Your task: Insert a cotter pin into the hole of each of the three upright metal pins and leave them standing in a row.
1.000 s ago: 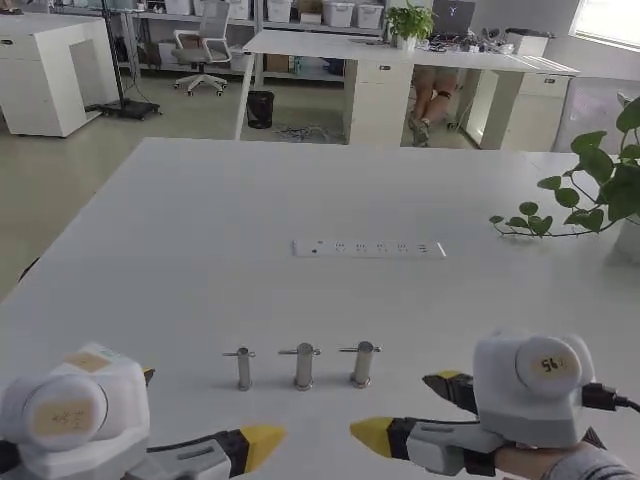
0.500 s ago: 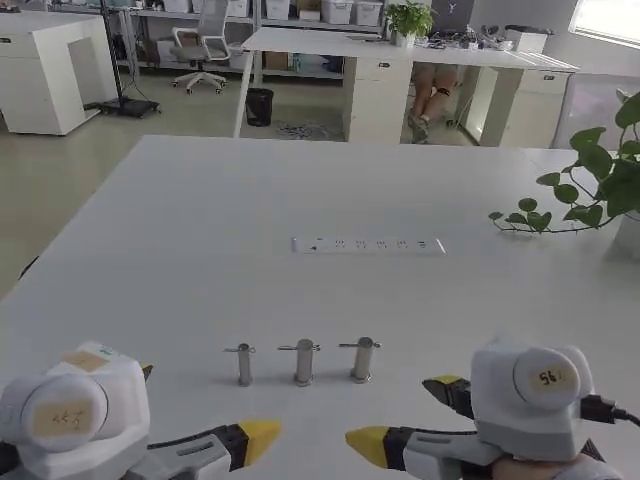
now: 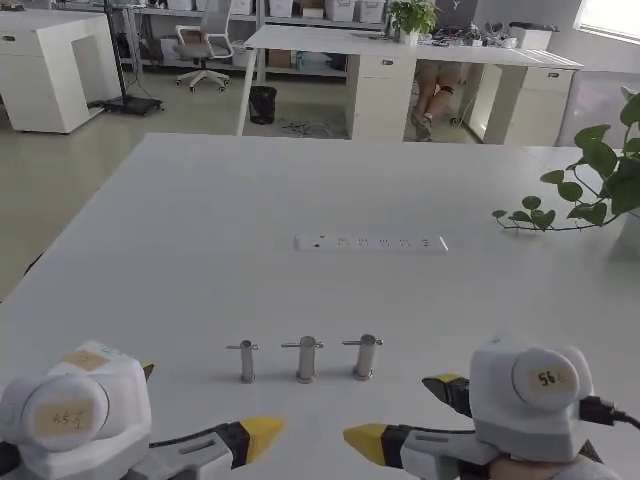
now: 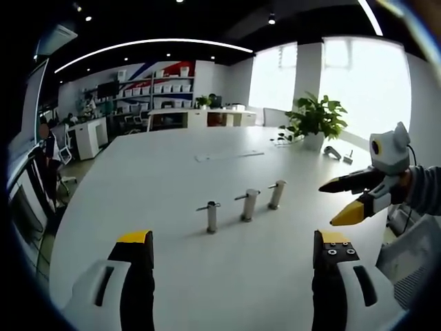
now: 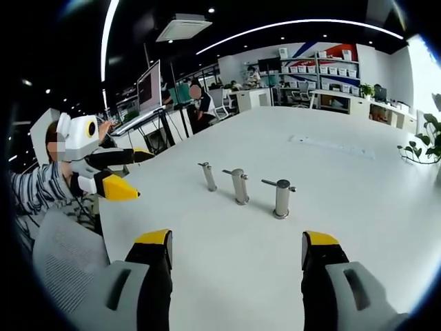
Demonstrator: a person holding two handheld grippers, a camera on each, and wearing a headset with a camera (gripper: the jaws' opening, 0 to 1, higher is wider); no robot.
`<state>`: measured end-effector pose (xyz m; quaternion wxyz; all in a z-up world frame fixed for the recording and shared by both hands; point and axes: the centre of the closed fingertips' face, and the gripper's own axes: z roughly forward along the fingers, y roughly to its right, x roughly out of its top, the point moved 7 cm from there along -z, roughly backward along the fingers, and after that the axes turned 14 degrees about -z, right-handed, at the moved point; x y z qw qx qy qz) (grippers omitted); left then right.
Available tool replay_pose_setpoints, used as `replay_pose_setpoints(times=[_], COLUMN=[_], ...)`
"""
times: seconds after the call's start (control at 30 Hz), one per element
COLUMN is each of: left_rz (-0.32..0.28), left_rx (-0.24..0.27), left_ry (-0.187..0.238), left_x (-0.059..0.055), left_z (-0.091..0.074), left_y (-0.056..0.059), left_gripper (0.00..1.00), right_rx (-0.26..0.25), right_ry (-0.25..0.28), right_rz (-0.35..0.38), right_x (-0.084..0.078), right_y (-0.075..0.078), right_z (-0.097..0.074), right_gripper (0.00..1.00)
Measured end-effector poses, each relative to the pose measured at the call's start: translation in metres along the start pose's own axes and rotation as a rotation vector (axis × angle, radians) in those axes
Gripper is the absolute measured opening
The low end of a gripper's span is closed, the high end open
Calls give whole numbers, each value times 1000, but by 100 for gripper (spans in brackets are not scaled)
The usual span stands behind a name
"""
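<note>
Three upright metal pins stand in a row on the white table: left pin [image 3: 247,360], middle pin [image 3: 306,358], right pin [image 3: 366,356]. Each carries a cotter pin crosswise near its top. The same row appears in the left gripper view [image 4: 248,205] and in the right gripper view [image 5: 239,185]. My left gripper [image 3: 205,402] hovers open near the front edge, short of the row and to its left. My right gripper [image 3: 402,410] is open too, just in front of the right pin. Nothing sits between either pair of jaws.
A white power strip [image 3: 370,243] lies further back on the table. A potted plant [image 3: 590,190] trails over the right side. Bare tabletop [image 3: 300,200] stretches beyond the pins. Desks, shelves and an office chair [image 3: 203,52] stand in the room behind.
The right gripper has drawn back slightly toward me. The head view has shifted a little. The pins and the left gripper stand as before.
</note>
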<state>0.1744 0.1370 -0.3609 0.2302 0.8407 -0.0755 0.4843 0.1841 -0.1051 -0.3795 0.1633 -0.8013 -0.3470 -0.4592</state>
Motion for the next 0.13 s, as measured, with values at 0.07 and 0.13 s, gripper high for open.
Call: replay_pose_setpoints(times=[0.07,0.13], left_rz=[1,-1], left_rx=[0,-2], left_ry=[-2,0], left_x=[0,0], left_z=[0,0], left_y=[0,1], left_gripper=[95,95], right_rx=[0,-1], right_ry=[1,1], right_rz=[3,1], right_x=[0,0], right_y=[0,0], right_z=[0,0], right_gripper=[75,74])
